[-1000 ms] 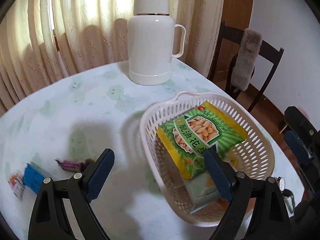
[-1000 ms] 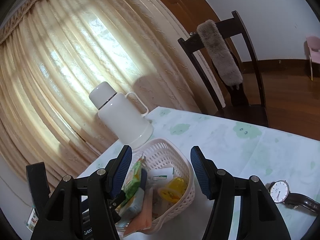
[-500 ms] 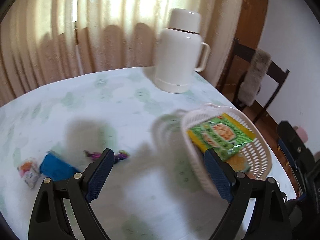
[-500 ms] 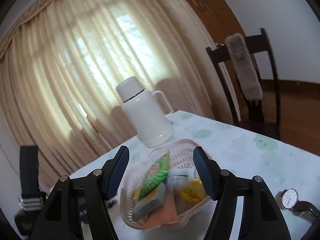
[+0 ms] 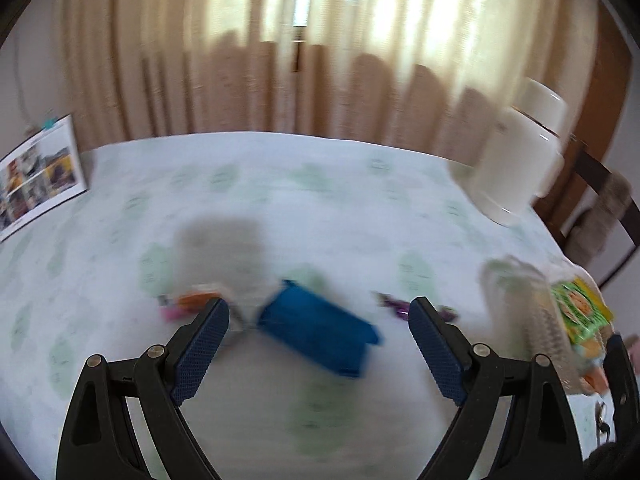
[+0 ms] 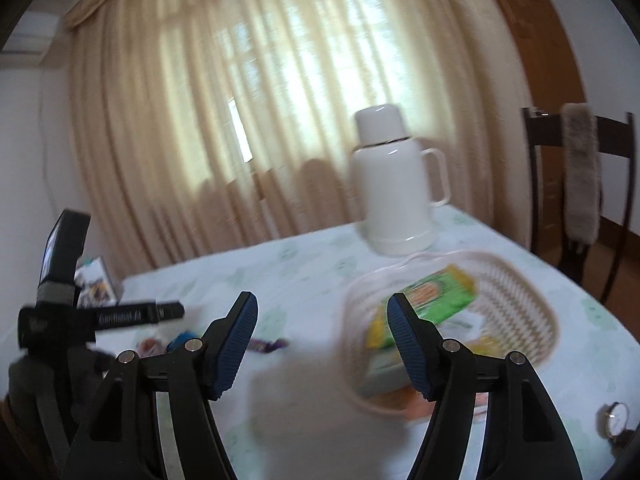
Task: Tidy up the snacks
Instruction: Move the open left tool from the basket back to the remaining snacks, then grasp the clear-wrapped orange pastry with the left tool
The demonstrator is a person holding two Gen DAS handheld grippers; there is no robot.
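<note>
Snacks: blue pack (image 5: 318,334), orange-pink packet (image 5: 192,303) & purple candy (image 5: 394,306) lie loose on table w/ pale green-print cloth (image 5: 280,200); green bag (image 6: 434,298) in white basket (image 6: 516,292). Curtains (image 6: 260,100) behind, white thermos (image 6: 394,184) near basket, chair (image 6: 580,168) at far side. Left gripper (image 5: 318,322) wide, empty, above blue pack. Right gripper (image 6: 322,314) apart, empty.

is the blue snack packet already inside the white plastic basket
No, the blue snack packet lies on the pale green-patterned tablecloth, apart from the white plastic basket at the right.
</note>
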